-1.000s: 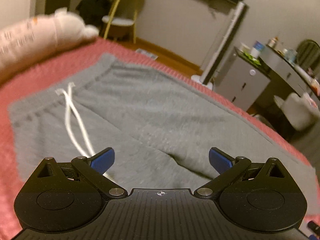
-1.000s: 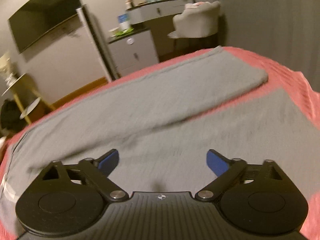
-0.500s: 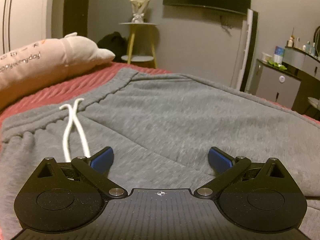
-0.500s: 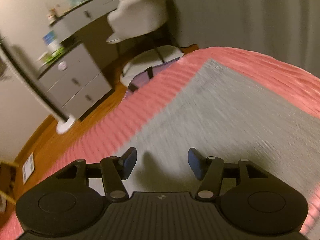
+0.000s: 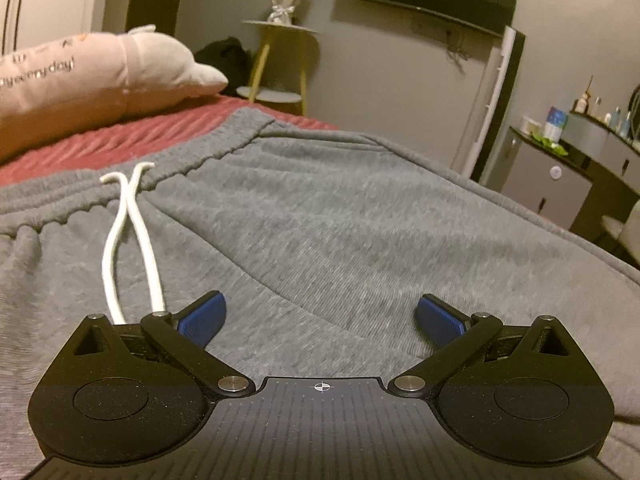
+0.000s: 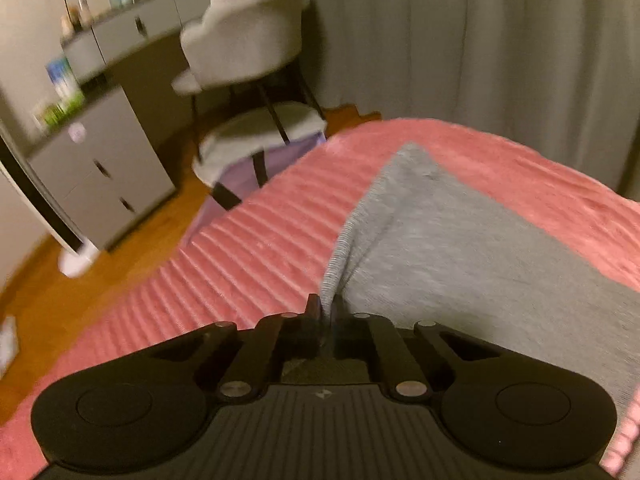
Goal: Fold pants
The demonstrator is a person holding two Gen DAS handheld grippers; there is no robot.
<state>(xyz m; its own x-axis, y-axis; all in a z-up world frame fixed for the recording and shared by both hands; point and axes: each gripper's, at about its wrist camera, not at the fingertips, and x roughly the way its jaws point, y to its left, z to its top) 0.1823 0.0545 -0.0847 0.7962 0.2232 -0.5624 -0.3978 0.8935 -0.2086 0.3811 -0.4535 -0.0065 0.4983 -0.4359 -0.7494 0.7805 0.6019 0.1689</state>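
Grey sweatpants (image 5: 320, 208) lie spread on a red bedspread (image 5: 120, 140), waistband toward the pillow, with a white drawstring (image 5: 132, 232) crossing over the front. My left gripper (image 5: 320, 316) hovers low over the crotch area, open, its blue pads wide apart with only flat cloth under them. In the right wrist view a grey pant leg (image 6: 460, 248) runs to its hem at the far corner. My right gripper (image 6: 327, 308) is shut on the left edge of that leg, which rises in a pinched ridge between the pads.
A pink pillow (image 5: 92, 76) lies at the head of the bed. Off the bed's side stand a grey chair (image 6: 248, 52), a grey cabinet (image 6: 100, 168) and a yellow-legged side table (image 5: 280, 64). A curtain (image 6: 480, 40) hangs beyond the bed's foot.
The right gripper swept along the leg toward the hem end and its jaws went from wide open to shut on the leg's edge. The left gripper sank closer to the pants.
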